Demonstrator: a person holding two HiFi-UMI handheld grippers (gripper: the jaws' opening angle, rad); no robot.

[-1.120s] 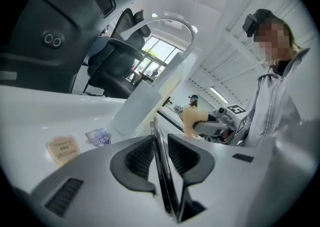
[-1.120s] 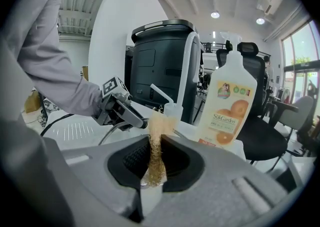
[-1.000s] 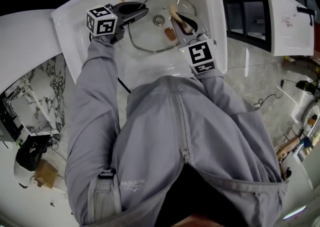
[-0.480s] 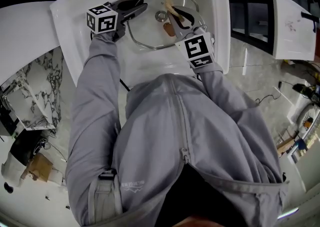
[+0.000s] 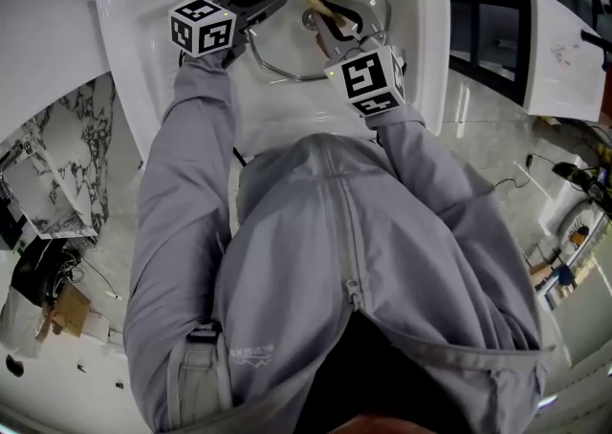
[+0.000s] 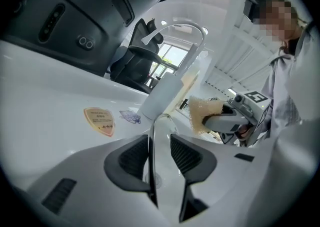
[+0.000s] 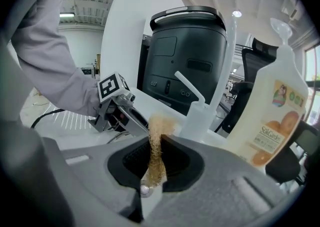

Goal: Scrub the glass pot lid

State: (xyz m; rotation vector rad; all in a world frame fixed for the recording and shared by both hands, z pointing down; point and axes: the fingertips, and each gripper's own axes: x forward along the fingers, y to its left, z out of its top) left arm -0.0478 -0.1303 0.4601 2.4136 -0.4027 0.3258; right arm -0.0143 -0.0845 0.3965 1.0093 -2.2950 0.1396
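White sink (image 5: 143, 31) holds everything. Left tool (image 6: 160, 153) is opening, its 2 pads straddling the rim of the upright glass pot lid (image 5: 287, 52), which touches only the left pad. Right tool (image 7: 156, 163), across the lid, is clamped on a tan sponge (image 7: 159, 131).

Both arms reach forward in grey sleeves, left arm (image 5: 177, 164) and right arm (image 5: 435, 174), with the gripper tips angled in toward each other. The left gripper (image 5: 273, 2) has its jaws opening, and the rim of the glass lid (image 6: 152, 136) stands between them, up against one pad and clear of the other. The right gripper (image 5: 323, 19) is clamped tight on a tan sponge (image 7: 156, 138).
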